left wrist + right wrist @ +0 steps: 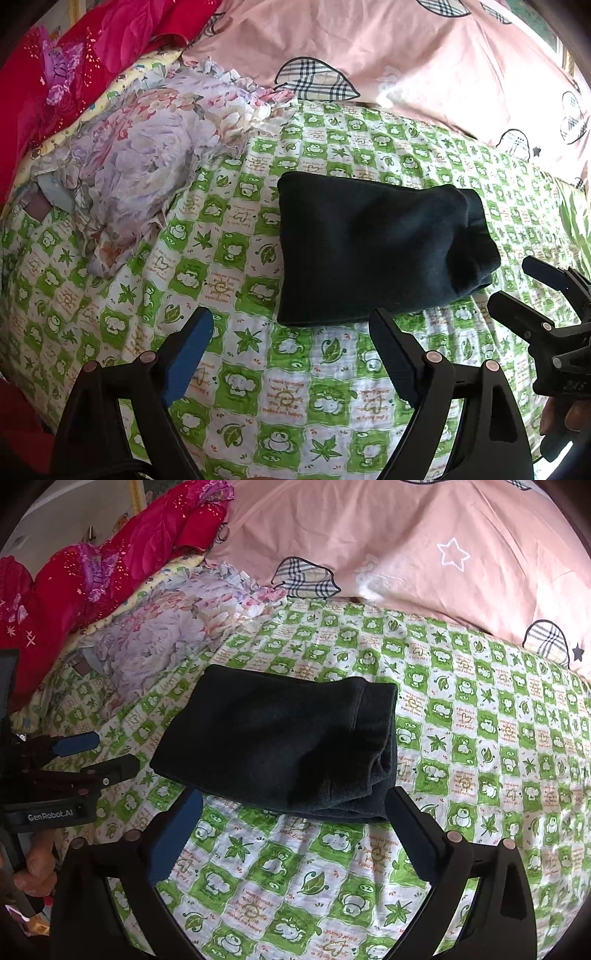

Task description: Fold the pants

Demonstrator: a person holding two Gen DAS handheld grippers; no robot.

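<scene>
Apparently the dark pants [376,251] lie folded into a compact bundle on the bed [258,387] — both grippers, left [291,332] and right [295,808], hover just beside it, fingers wide, holding nothing — little seems left.

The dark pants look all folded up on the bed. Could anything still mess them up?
Maybe. The pants are a soft, loose bundle, and the open right gripper sits right at their near edge, so a nudge could flip a layer open. The left gripper is open close by too. The green bedsheet is wrinkly, so the stack might slump.

Folded pants [380,254] on green-checked bed [295,406]
</scene>
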